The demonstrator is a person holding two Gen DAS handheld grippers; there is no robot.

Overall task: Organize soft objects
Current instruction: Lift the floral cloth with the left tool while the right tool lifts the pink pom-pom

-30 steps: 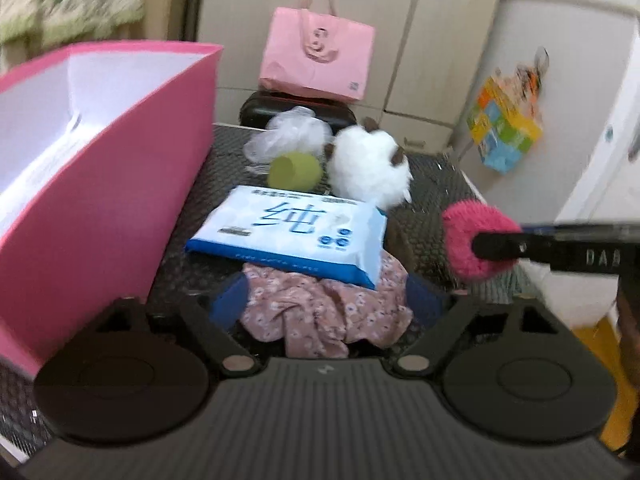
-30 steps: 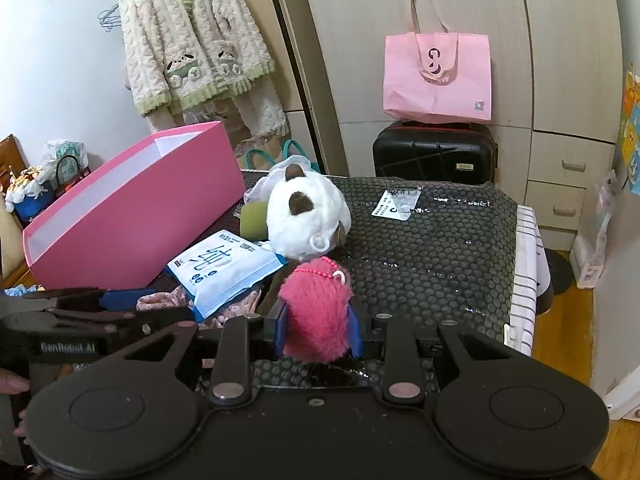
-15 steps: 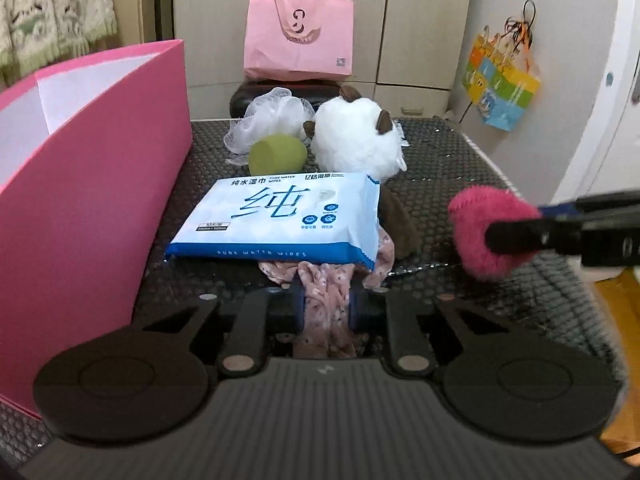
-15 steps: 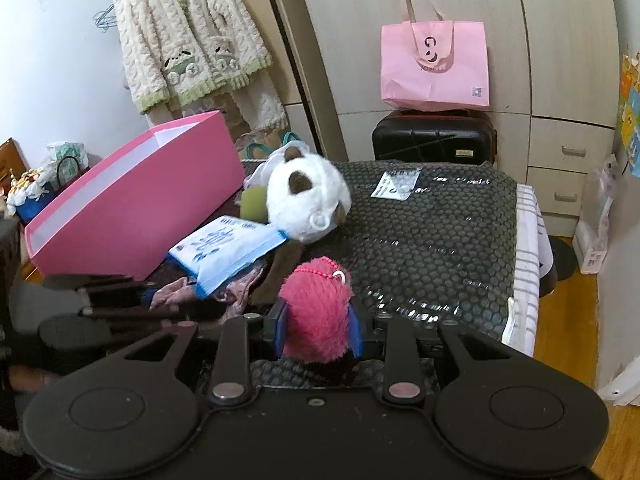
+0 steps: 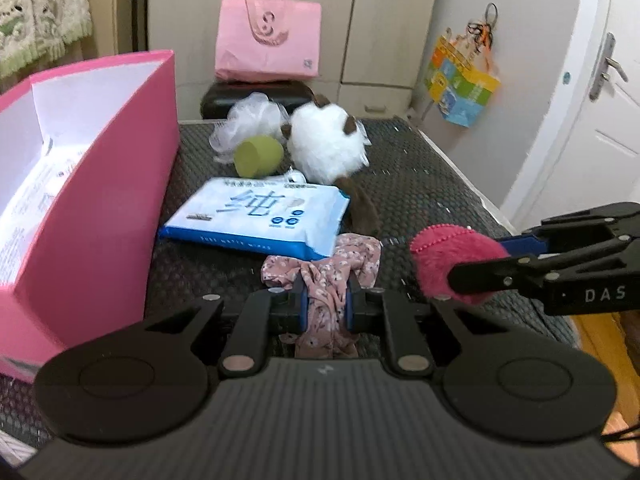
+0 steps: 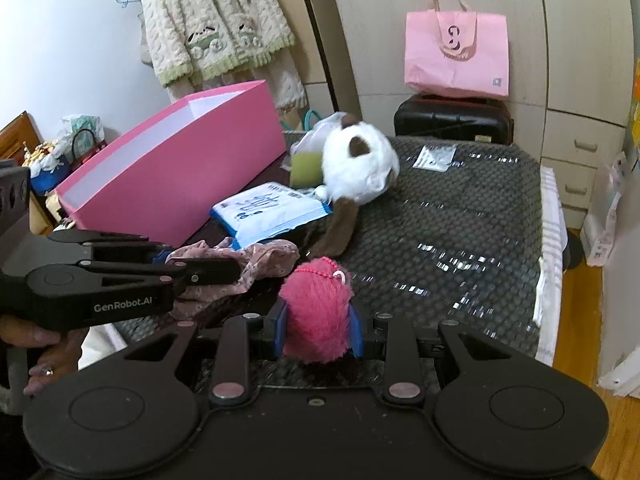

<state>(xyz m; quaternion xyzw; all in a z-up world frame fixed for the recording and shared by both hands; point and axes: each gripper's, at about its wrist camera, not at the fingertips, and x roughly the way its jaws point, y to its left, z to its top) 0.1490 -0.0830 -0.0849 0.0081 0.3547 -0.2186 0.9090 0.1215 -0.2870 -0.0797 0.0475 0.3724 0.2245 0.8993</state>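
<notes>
The left gripper (image 6: 208, 270) carries the brand "GenRobot.AI". The right gripper (image 5: 476, 276) shows "DAS". The wipes pack (image 5: 256, 218) has a large "纯" character.

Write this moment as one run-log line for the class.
left tongs: shut on floral cloth | right tongs: shut on pink pompom | pink box: open | wipes, plush: on table

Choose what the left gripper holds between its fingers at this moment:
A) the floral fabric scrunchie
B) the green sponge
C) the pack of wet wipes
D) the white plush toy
A: the left gripper is shut on the floral fabric scrunchie, while the pack of wet wipes lies on the mat beyond it.
</notes>
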